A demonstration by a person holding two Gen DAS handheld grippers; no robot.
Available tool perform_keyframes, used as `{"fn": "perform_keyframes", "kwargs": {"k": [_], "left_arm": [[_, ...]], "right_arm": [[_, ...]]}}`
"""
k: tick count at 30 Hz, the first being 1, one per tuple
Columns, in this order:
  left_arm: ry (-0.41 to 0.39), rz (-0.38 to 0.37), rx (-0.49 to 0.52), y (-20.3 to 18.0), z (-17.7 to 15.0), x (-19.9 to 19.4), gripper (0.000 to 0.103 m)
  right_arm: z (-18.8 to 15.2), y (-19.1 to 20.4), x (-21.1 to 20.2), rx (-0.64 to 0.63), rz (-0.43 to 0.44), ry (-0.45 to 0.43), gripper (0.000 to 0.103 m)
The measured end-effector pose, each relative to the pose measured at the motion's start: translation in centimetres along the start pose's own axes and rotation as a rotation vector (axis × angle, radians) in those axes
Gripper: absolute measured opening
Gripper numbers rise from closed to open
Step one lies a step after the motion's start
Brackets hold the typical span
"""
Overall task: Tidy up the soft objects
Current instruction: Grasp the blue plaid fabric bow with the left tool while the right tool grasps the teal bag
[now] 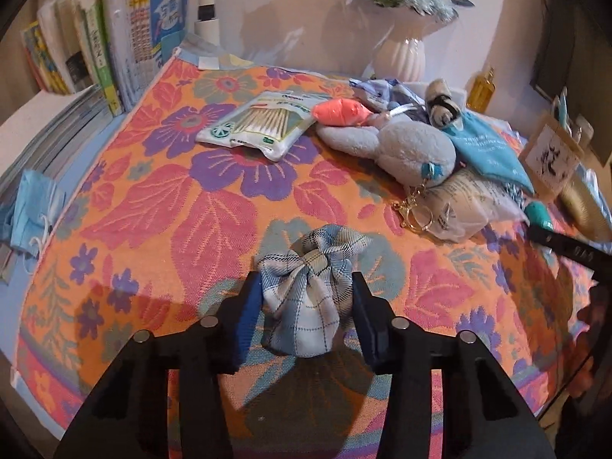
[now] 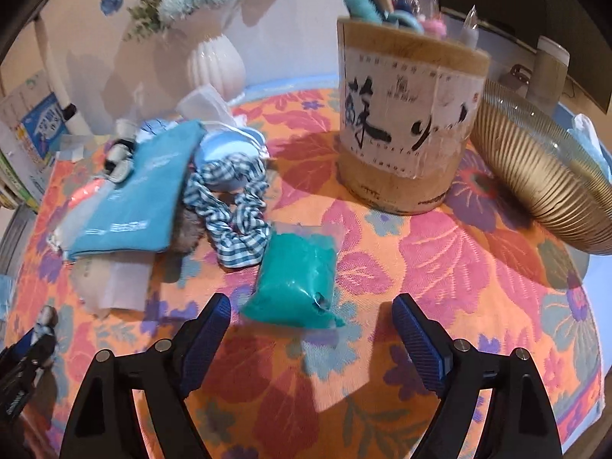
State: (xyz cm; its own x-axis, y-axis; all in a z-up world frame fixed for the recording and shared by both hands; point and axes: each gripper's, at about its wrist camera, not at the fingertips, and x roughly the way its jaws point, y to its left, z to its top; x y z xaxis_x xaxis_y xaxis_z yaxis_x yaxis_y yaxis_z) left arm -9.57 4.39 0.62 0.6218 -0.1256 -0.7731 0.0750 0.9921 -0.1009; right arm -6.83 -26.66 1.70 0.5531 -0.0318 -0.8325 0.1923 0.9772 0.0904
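The cloth (image 1: pixel 160 191) on the desk is orange with pink leaves and purple flowers. The knotted pouch (image 1: pixel 310 298) is pale blue and white plaid. The scrunchie (image 2: pixel 229 214) is teal-and-white gingham. The small bag (image 2: pixel 294 287) is solid teal, the flat pouch (image 2: pixel 134 199) sky blue, the plush (image 1: pixel 401 145) grey, the vase (image 1: pixel 401 57) white.

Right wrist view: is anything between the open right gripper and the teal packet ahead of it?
Nothing; only bare floral cloth lies between the right gripper and the teal packet.
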Motion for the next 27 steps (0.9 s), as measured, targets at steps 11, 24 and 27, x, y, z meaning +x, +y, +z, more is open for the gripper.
{"fn": "perform_keyframes", "kwargs": {"k": [11,24,27], "left_arm": [[-0.036,-0.051,0.012,-1.2,-0.1,-0.8,0.028],[-0.142,-0.103,0.117,-5.9,1.2,-4.7,0.023],[-0.201,-0.132,0.159,-8.1,2.3,-6.6,0.023]], "right_arm": [[-1.1,-0.1,-1.4,-0.030,0.032,-0.066,0.053],[-1.0,-0.7,-7.6,-0.051,0.105,-0.190,0.050],[-0.5,-1.5,-9.9,-0.040,0.107,-0.240,0.050]]}}
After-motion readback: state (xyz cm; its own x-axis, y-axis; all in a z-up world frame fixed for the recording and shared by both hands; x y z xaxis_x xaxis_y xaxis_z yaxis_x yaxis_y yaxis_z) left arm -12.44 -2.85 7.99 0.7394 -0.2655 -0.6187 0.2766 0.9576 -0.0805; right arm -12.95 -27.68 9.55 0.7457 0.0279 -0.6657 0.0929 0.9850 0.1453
